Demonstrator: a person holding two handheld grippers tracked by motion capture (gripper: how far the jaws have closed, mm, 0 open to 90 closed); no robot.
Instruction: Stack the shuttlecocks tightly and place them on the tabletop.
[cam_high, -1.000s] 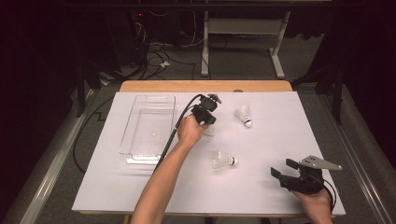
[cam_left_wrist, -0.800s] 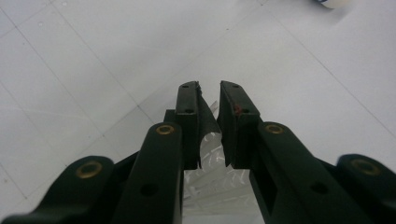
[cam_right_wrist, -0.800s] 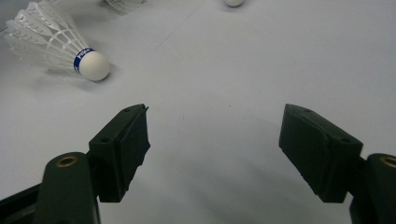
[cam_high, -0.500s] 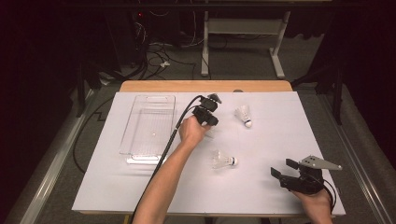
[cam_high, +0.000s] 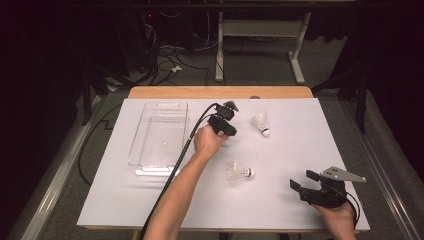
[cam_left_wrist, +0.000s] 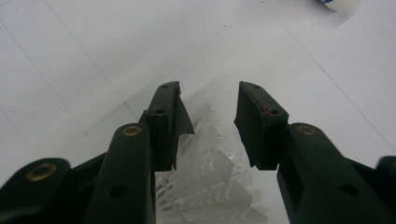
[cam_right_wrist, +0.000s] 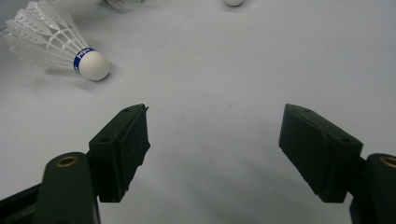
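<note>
Between the left tongs (cam_left_wrist: 208, 128), just opening and now apart, lies a shuttlecock (cam_left_wrist: 212, 186); the right tongs (cam_right_wrist: 215, 154) gape empty.

Three shuttlecocks lie on the desk (cam_high: 150, 210): one shuttlecock between the jaws of the left tool (cam_left_wrist: 208, 116), its white feathers (cam_left_wrist: 210, 182) seen in the left gripper view; a second shuttlecock (cam_high: 239, 171) near the middle of the white sheet, with a blue band at its cork; a third shuttlecock (cam_high: 261, 123) toward the far side. One clear plastic tray (cam_high: 159, 132) sits at the left. Two tools are in hand, the left one and the right tool (cam_high: 303, 180). One white sheet (cam_high: 125, 200) covers the desk.
</note>
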